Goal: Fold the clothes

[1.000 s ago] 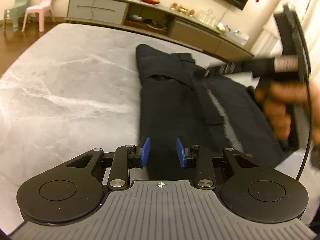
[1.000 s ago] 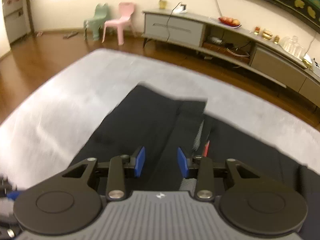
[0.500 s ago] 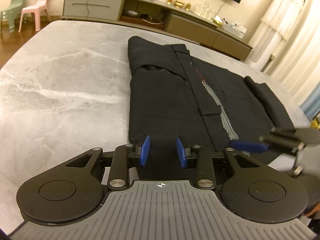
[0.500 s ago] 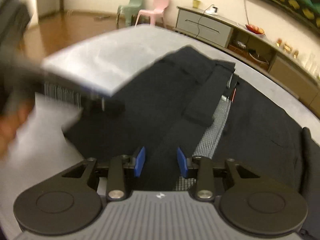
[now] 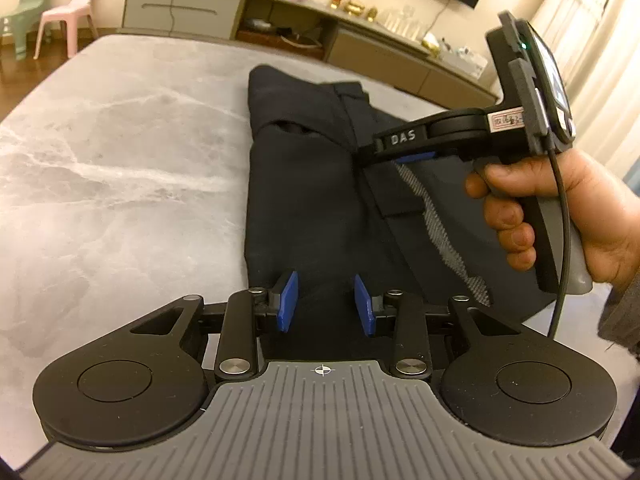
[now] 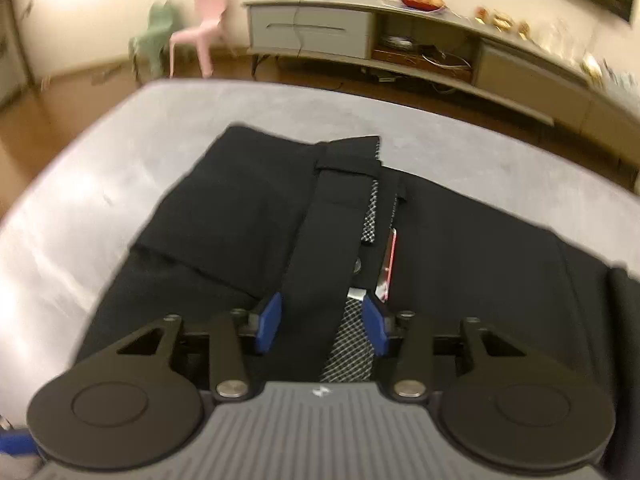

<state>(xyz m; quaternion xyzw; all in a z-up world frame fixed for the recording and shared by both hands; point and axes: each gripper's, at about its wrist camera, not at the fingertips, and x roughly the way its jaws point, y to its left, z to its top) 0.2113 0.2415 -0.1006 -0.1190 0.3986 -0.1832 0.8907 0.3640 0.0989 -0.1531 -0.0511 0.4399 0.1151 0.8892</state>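
A black garment [image 5: 304,184] with a grey patterned strip [image 5: 436,216] lies partly folded on the grey marble table [image 5: 120,152]. My left gripper [image 5: 326,302] is open and empty, over the garment's near edge. My right gripper [image 5: 400,152] is held in a hand above the garment's middle. In the right wrist view the right gripper [image 6: 322,320] is open, its jaws either side of a black band and the patterned strip [image 6: 352,344] of the garment [image 6: 240,208].
A long grey sideboard [image 5: 280,20] with small items stands behind the table. Pink [image 5: 68,12] and green [image 5: 24,8] child chairs stand on the wooden floor at the far left. White curtains [image 5: 588,20] hang at the right.
The right gripper has swung from low at the garment's right edge up over its middle. The left gripper has stayed near the garment's near edge. Both remain open.
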